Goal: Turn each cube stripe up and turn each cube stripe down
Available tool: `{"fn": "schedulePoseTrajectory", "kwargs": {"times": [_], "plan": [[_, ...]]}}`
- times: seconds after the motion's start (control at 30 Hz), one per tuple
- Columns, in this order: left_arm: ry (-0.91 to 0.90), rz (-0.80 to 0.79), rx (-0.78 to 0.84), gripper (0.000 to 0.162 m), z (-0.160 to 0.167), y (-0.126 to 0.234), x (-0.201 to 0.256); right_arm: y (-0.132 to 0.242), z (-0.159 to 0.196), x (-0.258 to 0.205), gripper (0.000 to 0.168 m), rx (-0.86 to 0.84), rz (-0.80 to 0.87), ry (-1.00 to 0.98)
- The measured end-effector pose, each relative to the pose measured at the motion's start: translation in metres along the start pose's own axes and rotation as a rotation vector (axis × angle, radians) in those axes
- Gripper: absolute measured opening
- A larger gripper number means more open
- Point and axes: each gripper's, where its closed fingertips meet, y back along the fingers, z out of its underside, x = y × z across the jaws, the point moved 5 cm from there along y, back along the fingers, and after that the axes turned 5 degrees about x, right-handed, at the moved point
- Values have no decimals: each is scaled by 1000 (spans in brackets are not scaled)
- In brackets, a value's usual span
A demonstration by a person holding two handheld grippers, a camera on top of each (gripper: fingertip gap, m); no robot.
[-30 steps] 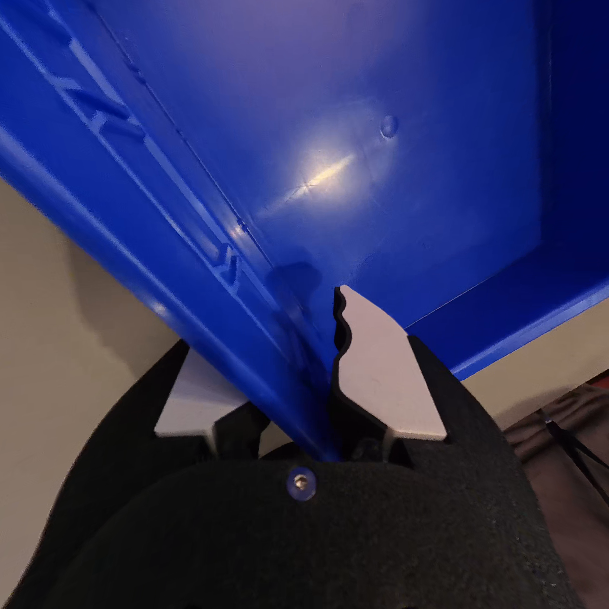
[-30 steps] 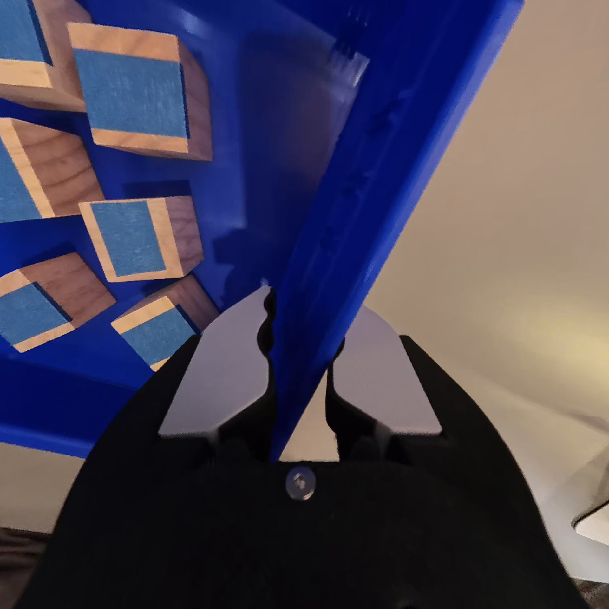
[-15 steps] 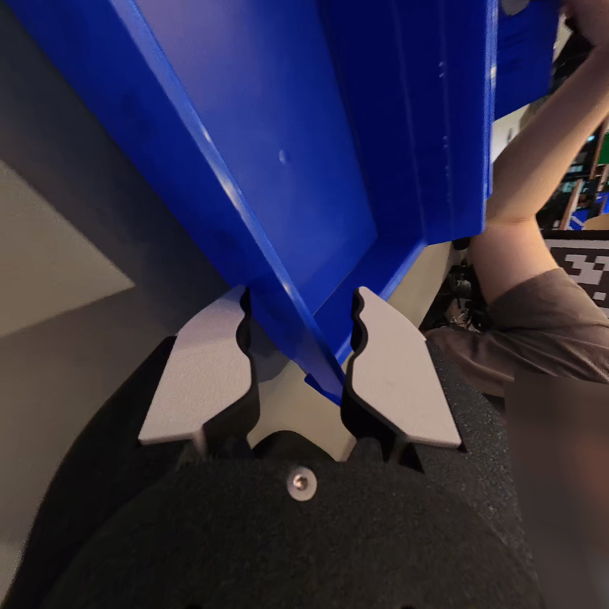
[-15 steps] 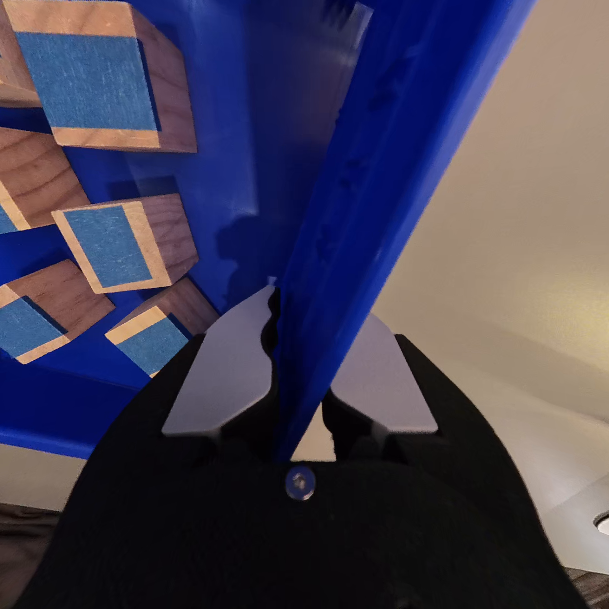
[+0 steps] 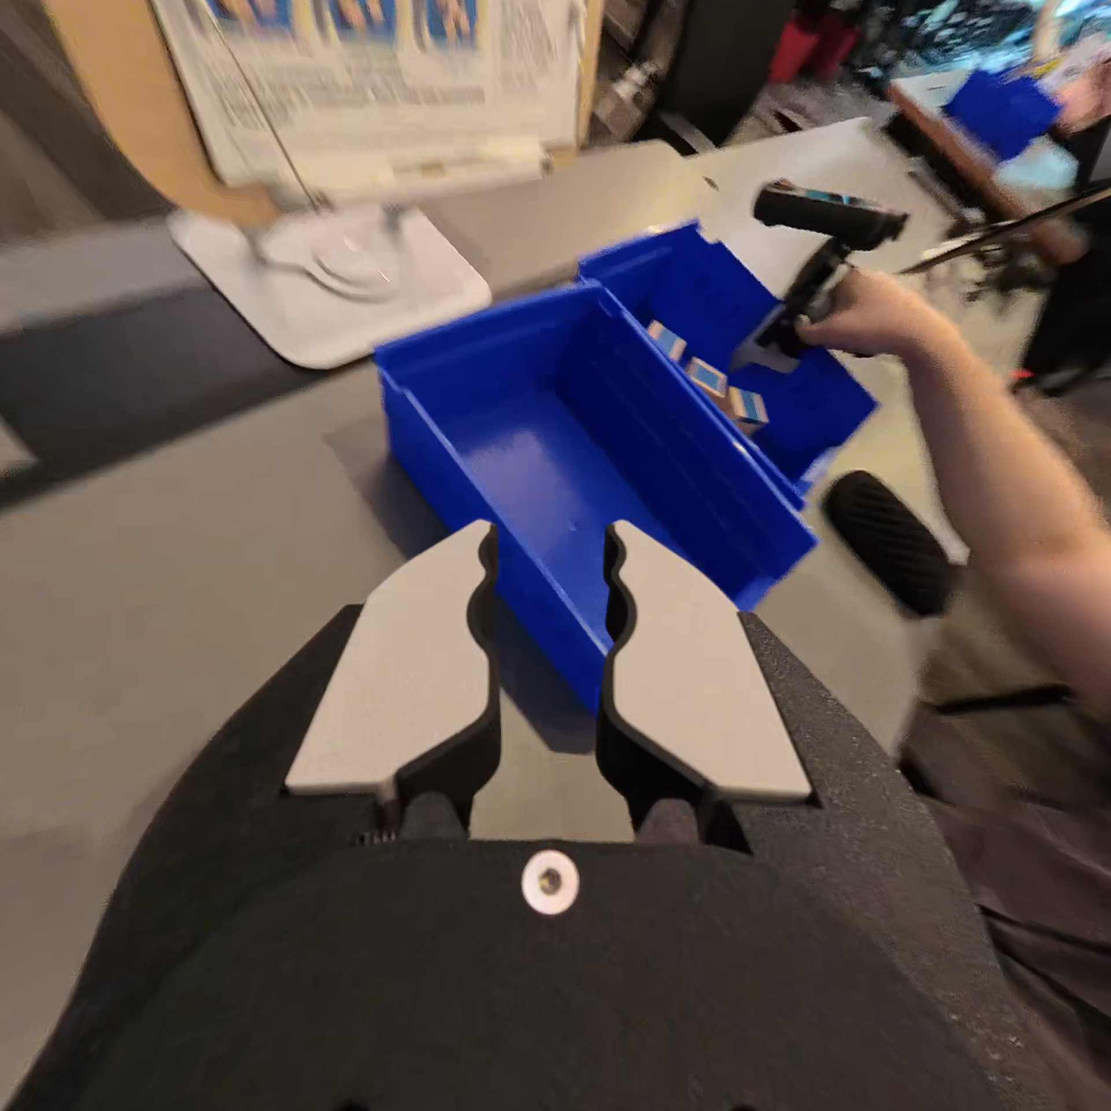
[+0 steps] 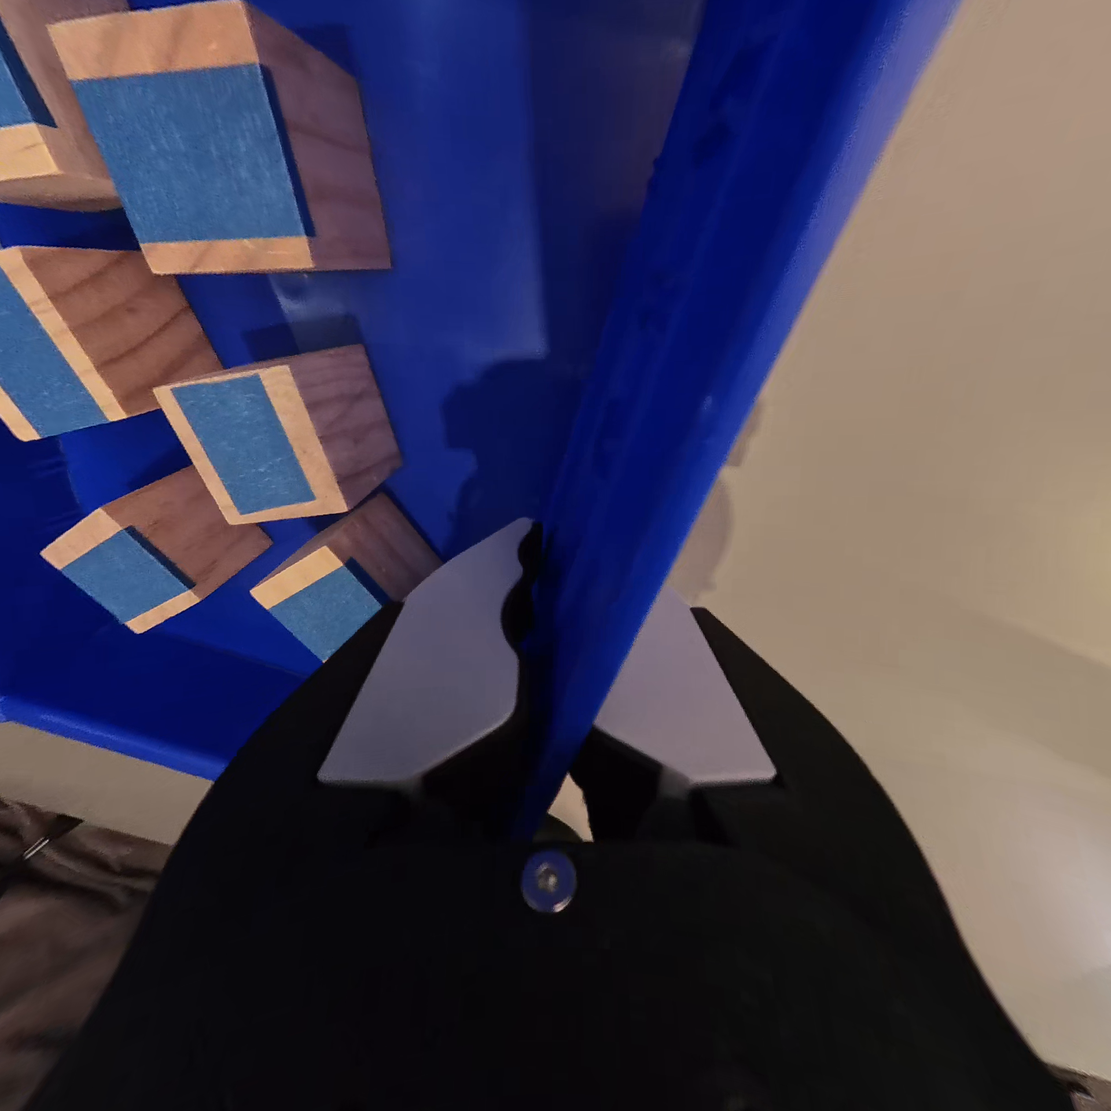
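Clamped on the side wall of the far blue bin (image 6: 631,421), my right gripper (image 6: 565,595) has one finger inside against the wall and the other outside over the beige table (image 6: 932,481). Wooden cubes (image 6: 270,445) with blue stripes facing up lie on that bin's floor, left of my inner finger, the nearest one (image 6: 336,577) just beside it. My left gripper (image 5: 550,562) hangs with jaws apart and nothing between them, above the near corner of the near blue bin (image 5: 541,433), which sits side by side with the far one. Beyond the bins stands a white stand base (image 5: 336,282).
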Motion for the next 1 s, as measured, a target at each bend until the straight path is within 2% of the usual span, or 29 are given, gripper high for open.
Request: {"fn": "schedulePoseTrajectory", "kwargs": {"times": [0.13, 0.2, 0.27, 0.5, 0.67, 0.83, 1.0], "plan": [[-232, -269, 153, 32, -20, 25, 3, 1, 2, 7, 6, -2, -22, -10], [-300, -379, 240, 41, -26, 34, 4, 2, 3, 13, 6, -6, -30, -38], [-341, -453, 312, 41, -28, 40, 4, 4, 7, 22, 7, -10, -24, -67], [-325, -455, 362, 35, -30, 53, -5, 20, 31, 44, 6, -5, -18, -163], [-306, -501, 355, 36, -30, 57, -13, 59, 37, 44, 6, -18, 29, -170], [-254, -527, 365, 35, -32, 59, -13, 118, 11, 16, 6, 2, 95, -95], [-222, -583, 350, 35, -30, 63, -16, 153, -37, -56, 6, 27, 79, 39]]}}
